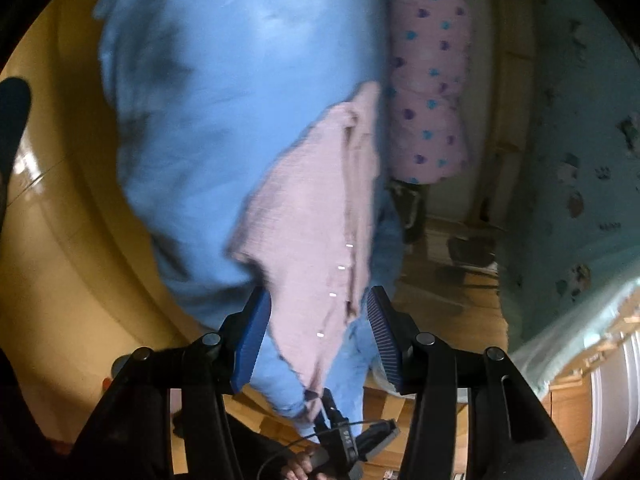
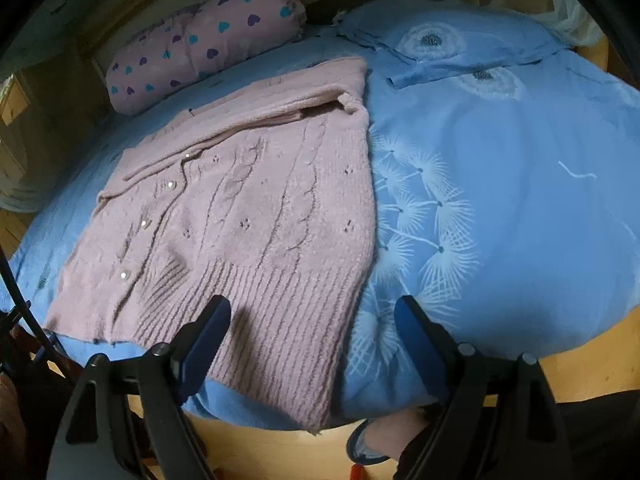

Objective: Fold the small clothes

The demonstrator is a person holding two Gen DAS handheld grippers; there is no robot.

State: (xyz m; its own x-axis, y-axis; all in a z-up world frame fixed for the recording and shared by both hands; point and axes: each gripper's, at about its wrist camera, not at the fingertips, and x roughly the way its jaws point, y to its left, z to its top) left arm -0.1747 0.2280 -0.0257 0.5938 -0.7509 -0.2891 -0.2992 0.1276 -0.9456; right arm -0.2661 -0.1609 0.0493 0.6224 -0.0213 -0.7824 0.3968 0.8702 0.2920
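Pink cardigan: flat on blue bedspread, ribbed hem overhanging near edge | left gripper: jaws apart | right gripper: jaws apart above hem | bare bedspread right.

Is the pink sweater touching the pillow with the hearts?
Apart. Right wrist view: a strip of blue bedcover shows between the pink sweater and the heart pillow.

Both grippers' fingers apart.
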